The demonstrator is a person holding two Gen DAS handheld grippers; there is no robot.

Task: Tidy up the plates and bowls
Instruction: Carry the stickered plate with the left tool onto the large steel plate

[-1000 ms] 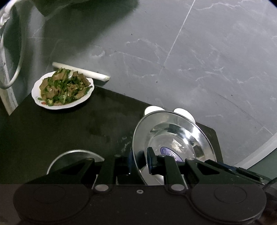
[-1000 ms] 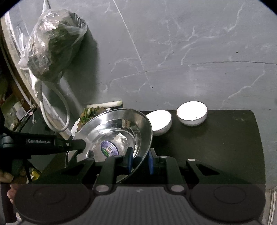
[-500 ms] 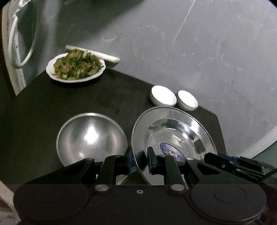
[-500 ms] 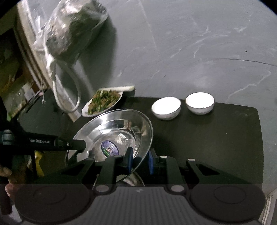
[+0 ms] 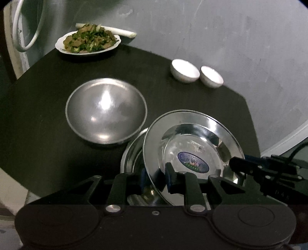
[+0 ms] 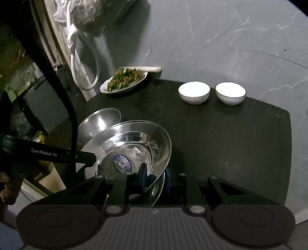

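Both grippers hold one shiny steel plate (image 5: 192, 146) with a blue sticker, tilted above the black table (image 5: 48, 134). My left gripper (image 5: 155, 178) is shut on its near rim; my right gripper (image 6: 156, 179) is shut on the opposite rim of the plate (image 6: 132, 146). A second steel dish (image 5: 132, 153) lies directly under it. A dull steel bowl (image 5: 105, 113) sits to the left and also shows in the right wrist view (image 6: 98, 123). Two white bowls (image 5: 184, 71) (image 5: 211, 77) stand side by side at the table's far edge.
A white plate of green vegetables and meat (image 5: 88, 40) sits at the far left corner, with a white stalk (image 5: 117, 31) behind it. A white hose loop (image 6: 84, 65) and a filled plastic bag (image 6: 90, 15) hang at the left. Grey tiled floor (image 5: 231, 38) surrounds the table.
Both grippers have pulled back and tilted down with the plate, so the table, the dull bowl and the dish beneath have come into view.
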